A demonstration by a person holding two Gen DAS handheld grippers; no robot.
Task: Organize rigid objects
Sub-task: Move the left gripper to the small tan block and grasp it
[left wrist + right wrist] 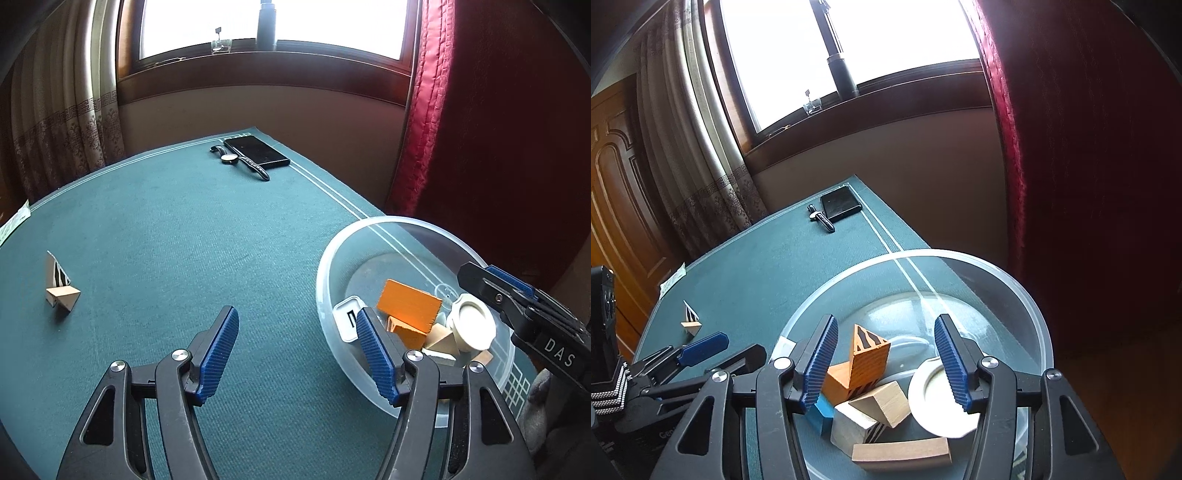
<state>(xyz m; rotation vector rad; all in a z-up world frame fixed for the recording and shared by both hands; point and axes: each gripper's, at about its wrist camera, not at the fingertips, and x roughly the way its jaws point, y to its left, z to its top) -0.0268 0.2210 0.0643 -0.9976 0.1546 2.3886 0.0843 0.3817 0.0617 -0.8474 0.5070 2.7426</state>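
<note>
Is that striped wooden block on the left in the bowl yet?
Out. The striped wooden block sits alone on the green table cover, well apart from the clear bowl.

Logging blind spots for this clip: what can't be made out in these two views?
- Left wrist view: the bowl holds a white tin partly hidden by the left tongs; its label is unreadable.
- Right wrist view: the blue block is mostly hidden behind a finger of the right tongs.
- Both views: the watch face is too small to read.
- Left view: the striped wooden piece is too small to tell its shape.
</note>
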